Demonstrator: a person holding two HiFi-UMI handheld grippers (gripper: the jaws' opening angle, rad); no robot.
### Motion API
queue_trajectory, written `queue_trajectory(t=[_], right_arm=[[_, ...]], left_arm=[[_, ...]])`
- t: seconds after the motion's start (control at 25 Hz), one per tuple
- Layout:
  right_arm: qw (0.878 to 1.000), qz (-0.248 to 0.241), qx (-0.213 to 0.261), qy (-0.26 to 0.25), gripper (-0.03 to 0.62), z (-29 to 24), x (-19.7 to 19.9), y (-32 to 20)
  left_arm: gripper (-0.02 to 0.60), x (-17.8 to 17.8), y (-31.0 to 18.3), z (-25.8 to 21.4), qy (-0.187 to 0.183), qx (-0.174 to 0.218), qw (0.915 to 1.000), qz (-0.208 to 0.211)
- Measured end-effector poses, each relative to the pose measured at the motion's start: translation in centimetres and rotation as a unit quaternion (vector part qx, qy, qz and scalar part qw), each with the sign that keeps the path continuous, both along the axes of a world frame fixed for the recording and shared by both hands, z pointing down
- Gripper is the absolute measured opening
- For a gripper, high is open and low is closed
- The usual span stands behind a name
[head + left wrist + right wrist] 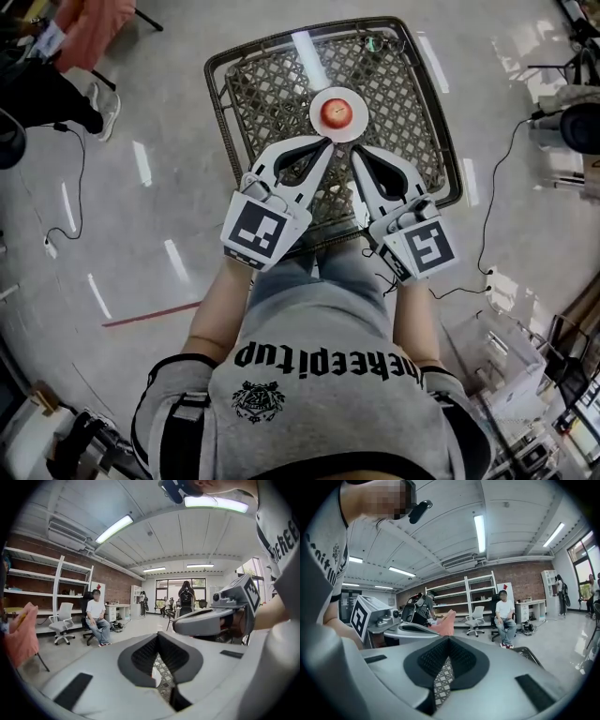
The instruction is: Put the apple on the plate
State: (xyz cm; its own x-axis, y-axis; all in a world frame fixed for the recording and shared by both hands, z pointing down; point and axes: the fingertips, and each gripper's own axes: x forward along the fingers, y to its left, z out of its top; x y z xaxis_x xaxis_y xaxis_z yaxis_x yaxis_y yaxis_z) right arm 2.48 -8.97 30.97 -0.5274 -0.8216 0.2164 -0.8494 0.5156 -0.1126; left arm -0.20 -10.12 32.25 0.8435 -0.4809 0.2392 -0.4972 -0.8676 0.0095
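Note:
A red apple [337, 112] lies on a small white plate [318, 126] near the middle of a dark metal lattice table [217, 103]. My left gripper [327, 143] is shut and empty, its tip just short of the plate's near edge. My right gripper [354, 151] is also shut and empty, close beside it at the plate's near right. In the left gripper view the jaws [158, 639] meet over the lattice, with the right gripper [206, 620] alongside. In the right gripper view the jaws [449, 642] are shut too, and the left gripper [412, 630] shows at the left.
A person sits on a chair [97, 616] across the room, with white shelving [464, 597] along the brick wall. Someone in pink [89, 28] stands by the table's far left. Cables [487, 225] trail over the floor to the right.

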Motion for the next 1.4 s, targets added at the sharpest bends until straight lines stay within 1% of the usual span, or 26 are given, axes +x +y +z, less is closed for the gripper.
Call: queue_trajectory(t=[0.24, 0.48, 0.68, 0.8, 0.92, 1.0, 1.2, 1.32, 1.4], right_arm=[[1.000, -0.003, 0.012, 0.004, 0.008, -0.7, -1.5, 1.3], [1.000, -0.003, 0.028, 0.000, 0.008, -2.1, -1.5, 2.5], [0.999, -0.003, 0.034, 0.008, 0.008, -1.3, -1.1, 3.8], [0.999, 0.001, 0.040, 0.011, 0.008, -1.3, -1.5, 4.3], [0.999, 0.002, 0.046, 0.013, 0.008, -1.7, -2.0, 4.8], [0.999, 0.001, 0.049, 0.013, 0.008, -2.2, -2.3, 4.7], [0.998, 0.003, 0.055, 0.014, 0.008, -3.0, -2.1, 3.0], [0.998, 0.005, 0.058, 0.014, 0.008, -2.7, -1.6, 4.0], [0.998, 0.006, 0.059, 0.015, 0.008, -2.3, -1.9, 4.8]], left_arm=[[0.020, -1.0, 1.5, -1.3, 0.012, 0.009, 0.9999, 0.008], [0.020, -0.7, 2.5, -2.7, 0.014, 0.021, 0.9996, 0.012], [0.020, -0.1, 3.6, -2.0, 0.024, 0.020, 0.9994, 0.017], [0.020, -0.6, 4.1, -1.9, 0.025, 0.013, 0.9995, 0.012], [0.020, -1.1, 4.5, -2.3, 0.026, 0.024, 0.9993, 0.014], [0.020, -1.4, 4.5, -2.9, 0.027, 0.032, 0.9990, 0.017], [0.020, -1.3, 2.8, -4.0, 0.033, 0.034, 0.9987, 0.020], [0.020, -0.8, 3.8, -3.8, 0.035, 0.037, 0.9985, 0.021], [0.020, -1.1, 4.6, -3.5, 0.036, 0.038, 0.9984, 0.022]])
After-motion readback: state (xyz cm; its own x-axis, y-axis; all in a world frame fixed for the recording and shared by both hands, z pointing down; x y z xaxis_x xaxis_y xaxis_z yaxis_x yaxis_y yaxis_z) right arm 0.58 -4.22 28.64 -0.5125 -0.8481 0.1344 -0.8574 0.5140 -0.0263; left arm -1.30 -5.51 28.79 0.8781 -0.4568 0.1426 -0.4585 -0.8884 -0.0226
